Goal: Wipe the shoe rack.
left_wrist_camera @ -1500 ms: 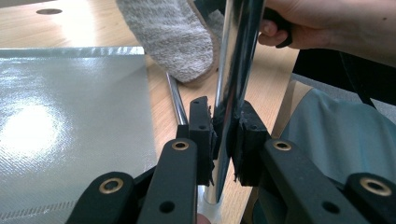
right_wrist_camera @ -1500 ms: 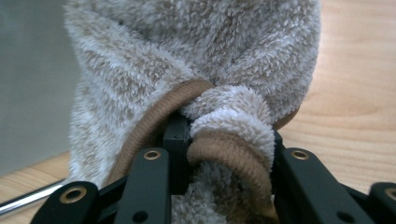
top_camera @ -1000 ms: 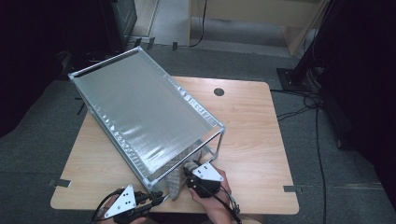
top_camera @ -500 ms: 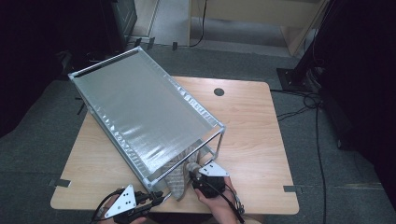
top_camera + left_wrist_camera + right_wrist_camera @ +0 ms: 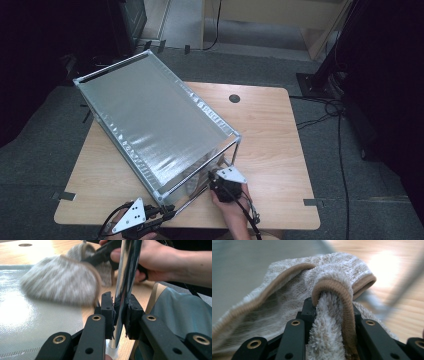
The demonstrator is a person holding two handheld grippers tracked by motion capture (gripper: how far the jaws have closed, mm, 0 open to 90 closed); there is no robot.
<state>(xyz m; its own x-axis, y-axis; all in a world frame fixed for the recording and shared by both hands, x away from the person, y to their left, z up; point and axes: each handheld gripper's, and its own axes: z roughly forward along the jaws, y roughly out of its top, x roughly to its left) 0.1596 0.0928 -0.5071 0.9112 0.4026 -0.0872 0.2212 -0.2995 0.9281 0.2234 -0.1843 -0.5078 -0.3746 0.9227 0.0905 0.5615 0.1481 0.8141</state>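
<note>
Left fingers (image 5: 120,315): clamped on the rack's chrome leg (image 5: 126,277), pads tight on either side of the tube; left gripper view alone shows this contact.
Right fingers (image 5: 329,312): have just been closing, now pinched on a fold of the grey towel (image 5: 322,285), its tan hem looped over the tips.
Towel, place: on the bench under the rack's near right corner, beside the silver sheet; in the high view a pale heap (image 5: 196,181), half hidden.
Left gripper, high view (image 5: 165,212): near edge of the bench, at the rack's near corner; grip itself too small to read there.
Right gripper, high view (image 5: 216,181): just right of that corner, hand behind it.
Rack (image 5: 150,120): tilted silver frame across the left half of the bench (image 5: 280,140).
Left gripper view, extra: the right hand (image 5: 155,262) reaching in from the right beyond the leg.
</note>
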